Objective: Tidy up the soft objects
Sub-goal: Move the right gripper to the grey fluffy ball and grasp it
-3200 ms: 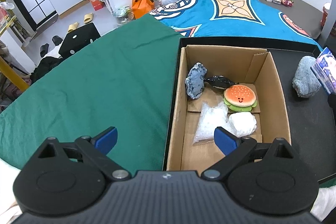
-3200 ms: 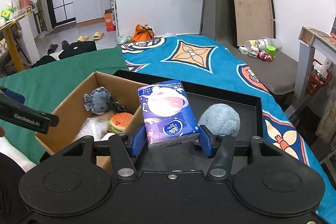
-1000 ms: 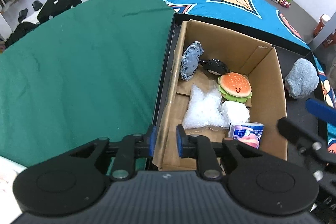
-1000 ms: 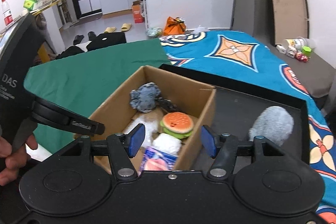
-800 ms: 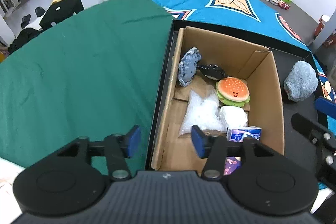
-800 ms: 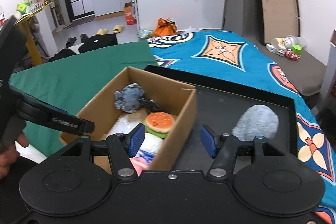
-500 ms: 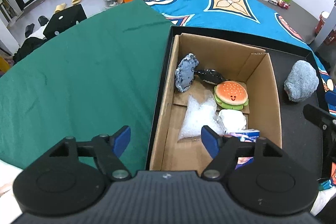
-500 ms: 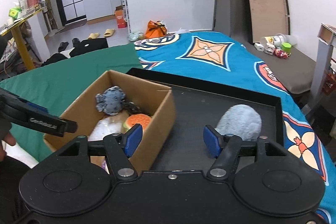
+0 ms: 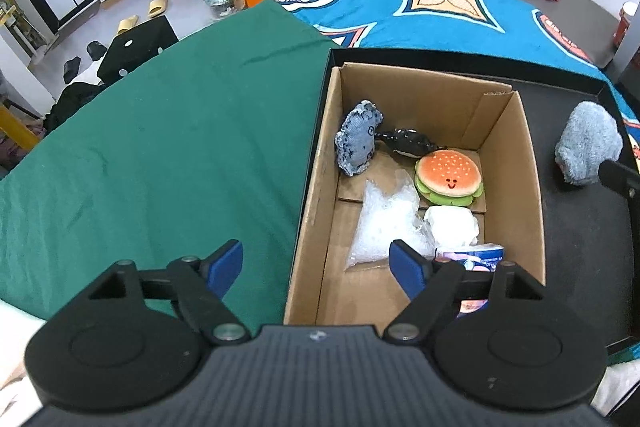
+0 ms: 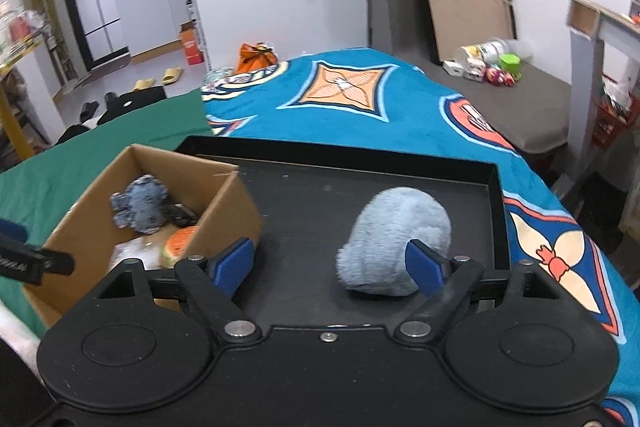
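Note:
A cardboard box (image 9: 516,163) stands in a black tray (image 10: 320,203). It holds a denim plush (image 9: 358,143), a black plush (image 9: 408,143), a burger plush (image 9: 448,177), a clear plastic bag (image 9: 384,223), a white soft lump (image 9: 452,227) and a tissue pack (image 9: 476,255). A fluffy grey-blue plush (image 10: 396,235) lies on the tray right of the box; it also shows in the left wrist view (image 9: 588,147). My left gripper (image 9: 316,265) is open and empty above the box's near left wall. My right gripper (image 10: 330,261) is open and empty, just short of the fluffy plush.
The tray sits on a bed with a green cloth (image 9: 160,147) at left and a blue patterned blanket (image 10: 360,99) behind. The tray's raised rim (image 10: 500,211) borders the plush on the right. The room floor with clutter lies beyond.
My right gripper let go of the tissue pack in the box, then swung right toward the fluffy plush. My left gripper closed at the box's near wall, then opened wide and drew back.

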A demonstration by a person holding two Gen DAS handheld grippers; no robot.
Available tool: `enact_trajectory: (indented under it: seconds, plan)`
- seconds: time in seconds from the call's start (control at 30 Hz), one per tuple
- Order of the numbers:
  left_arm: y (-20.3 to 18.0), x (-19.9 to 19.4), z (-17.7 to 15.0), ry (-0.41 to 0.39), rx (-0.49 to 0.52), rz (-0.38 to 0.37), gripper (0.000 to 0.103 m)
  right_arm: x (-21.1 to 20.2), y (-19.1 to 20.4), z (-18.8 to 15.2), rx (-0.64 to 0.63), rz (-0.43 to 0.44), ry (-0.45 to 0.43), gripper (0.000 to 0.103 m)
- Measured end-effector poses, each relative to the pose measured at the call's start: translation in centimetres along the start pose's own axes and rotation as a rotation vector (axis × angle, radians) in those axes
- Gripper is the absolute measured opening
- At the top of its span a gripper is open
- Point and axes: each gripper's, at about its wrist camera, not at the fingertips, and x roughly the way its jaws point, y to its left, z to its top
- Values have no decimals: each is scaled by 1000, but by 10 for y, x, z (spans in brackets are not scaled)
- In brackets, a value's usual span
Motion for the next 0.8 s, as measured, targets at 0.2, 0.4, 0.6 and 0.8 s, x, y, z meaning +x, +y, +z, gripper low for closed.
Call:
enact_trajectory:
  seconds: [0.2,0.4,0.6,0.8]
  plan:
    - [-10,6,3,29,30,36,79,16,-26,-7,81,-15,-15,83]
    - [-20,9,6,48,56,82,79,36,-47,-16,154,-14,1,83]
    - [-29,12,8,67,88,112,79,51,-60,-23,221,8,17,86]
    - [-32,18,11,95,87,123,79,63,-70,-24,289,31,-1,89]
